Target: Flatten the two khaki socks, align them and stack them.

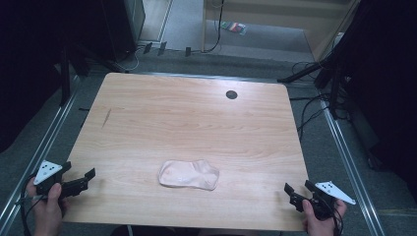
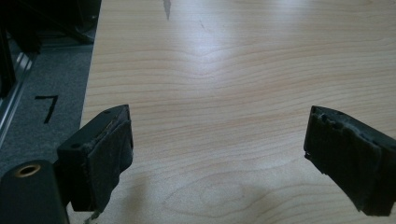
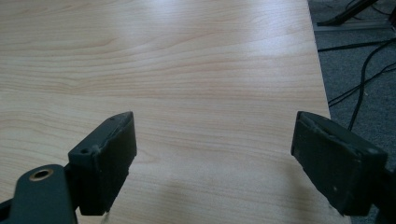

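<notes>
lab or studio | bare wooden table (image 1: pixel 147 118) | grey carpet (image 1: pixel 344 162) (trailing cables (image 1: pixel 307 110)) | black stands (image 1: pixel 319 69)

left gripper (image 1: pixel 78 183): black body showing a grey three-cornered plate, black cable trailing
right gripper (image 1: pixel 300 193): black, grey plate, cable trailing
pads (image 2: pixel 109 161): black foam fraying

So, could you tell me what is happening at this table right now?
A person holds a two-jaw gripper in each hand at the near corners of a wooden table. The left gripper and the right gripper both have their jaws wide apart and hold nothing. A pale, crumpled cloth lies on the table between them, near the front edge, and neither gripper touches it.
</notes>
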A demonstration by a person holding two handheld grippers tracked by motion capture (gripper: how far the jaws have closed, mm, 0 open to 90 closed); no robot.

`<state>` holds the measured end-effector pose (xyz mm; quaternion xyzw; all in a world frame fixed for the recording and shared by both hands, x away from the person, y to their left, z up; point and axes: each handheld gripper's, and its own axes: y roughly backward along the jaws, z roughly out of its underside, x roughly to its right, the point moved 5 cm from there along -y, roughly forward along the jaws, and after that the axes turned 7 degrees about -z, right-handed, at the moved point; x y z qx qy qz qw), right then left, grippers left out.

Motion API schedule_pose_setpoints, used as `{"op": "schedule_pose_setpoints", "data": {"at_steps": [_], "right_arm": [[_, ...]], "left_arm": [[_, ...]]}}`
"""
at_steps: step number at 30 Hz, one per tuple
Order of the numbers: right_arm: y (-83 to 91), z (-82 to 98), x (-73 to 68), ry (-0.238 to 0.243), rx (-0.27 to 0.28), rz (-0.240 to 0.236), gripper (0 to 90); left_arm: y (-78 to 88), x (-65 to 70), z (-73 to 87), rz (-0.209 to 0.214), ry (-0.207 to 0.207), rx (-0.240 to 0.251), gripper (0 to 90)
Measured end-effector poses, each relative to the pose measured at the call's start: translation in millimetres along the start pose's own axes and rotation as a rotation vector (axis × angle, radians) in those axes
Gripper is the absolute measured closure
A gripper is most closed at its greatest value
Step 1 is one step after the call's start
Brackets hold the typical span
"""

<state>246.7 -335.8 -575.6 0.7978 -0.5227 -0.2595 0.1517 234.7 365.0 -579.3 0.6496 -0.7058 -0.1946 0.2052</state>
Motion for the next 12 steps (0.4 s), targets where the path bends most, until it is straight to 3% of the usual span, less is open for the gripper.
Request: {"op": "schedule_pose_setpoints", "data": {"at_steps": [12], "right_arm": [[-0.4,-0.2,0.1,-0.002,-0.002,-0.007,14.6]], "left_arm": [[-1.7,-0.1,0.0,-0.003,-0.001,-0.016,8.6]]}}
